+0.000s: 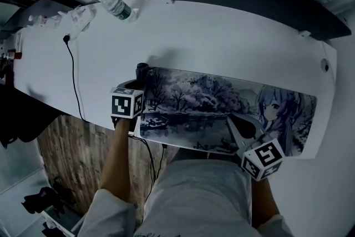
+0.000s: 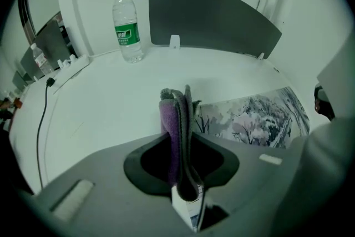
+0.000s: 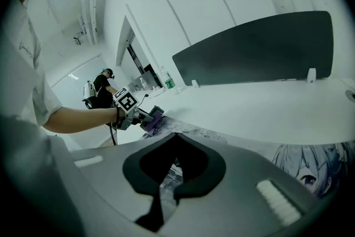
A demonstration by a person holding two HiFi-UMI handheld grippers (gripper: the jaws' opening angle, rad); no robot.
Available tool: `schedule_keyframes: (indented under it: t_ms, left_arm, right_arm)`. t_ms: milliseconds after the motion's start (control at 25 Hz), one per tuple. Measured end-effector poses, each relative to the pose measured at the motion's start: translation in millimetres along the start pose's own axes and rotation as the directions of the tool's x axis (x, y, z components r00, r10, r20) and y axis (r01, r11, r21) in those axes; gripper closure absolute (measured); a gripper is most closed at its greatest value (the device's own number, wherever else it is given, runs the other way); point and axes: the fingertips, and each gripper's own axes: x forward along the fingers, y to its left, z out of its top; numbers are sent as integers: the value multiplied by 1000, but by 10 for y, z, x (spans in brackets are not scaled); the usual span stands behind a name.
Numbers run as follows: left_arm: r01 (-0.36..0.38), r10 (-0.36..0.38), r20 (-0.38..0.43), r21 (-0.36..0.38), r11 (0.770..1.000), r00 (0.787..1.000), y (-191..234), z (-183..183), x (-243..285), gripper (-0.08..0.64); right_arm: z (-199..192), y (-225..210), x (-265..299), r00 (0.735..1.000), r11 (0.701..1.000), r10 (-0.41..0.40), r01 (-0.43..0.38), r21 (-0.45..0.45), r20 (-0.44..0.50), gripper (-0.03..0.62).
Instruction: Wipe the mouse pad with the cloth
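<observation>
the left gripper (image 1: 141,74) is clamped on a folded cloth (image 2: 171,119) — purple and grey, standing upright between its jaws; it sits at the left end of the mouse pad (image 1: 211,102), whether touching i cannot tell; the printed pad lies flat along the near edge of the white table (image 1: 222,36); the right gripper (image 1: 239,126) points down at the pad's near edge — jaws drawn together, nothing between them; a water bottle (image 1: 117,7) stands at the far left.

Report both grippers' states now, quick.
Left gripper: shut on the cloth.
Right gripper: shut, holding nothing.
</observation>
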Motion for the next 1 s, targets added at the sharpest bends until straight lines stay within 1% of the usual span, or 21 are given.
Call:
schedule_keyframes:
  t_ms: [240,440,600,800,1000]
  left_arm:
    - [45,-45,-22,-6,999,999,-50,-1,83,453]
    - [65,-66,-50,-8,998,997,-94,-28,137,453]
    - [52,-51,-73,8,999,996,-120,-10,157,453]
    - [25,-23,-97,17,1000,995,-164,-13,170,454]
    - [18,-16,-102,27,999,995,-377,48,206,454]
  right_arm:
    - [-28,31,51,1000,1000,-16,16,25,5,586]
    - [-91,98,79,1000,999,4,-5,45,14,586]
    - [-137,82,71,1000,999,17,-18,48,23,586]
    - [-253,-8,-60,1000,999,18,-18,49,11,586]
    - [-303,-168,-219,1000,998,11,-12,58,10,586]
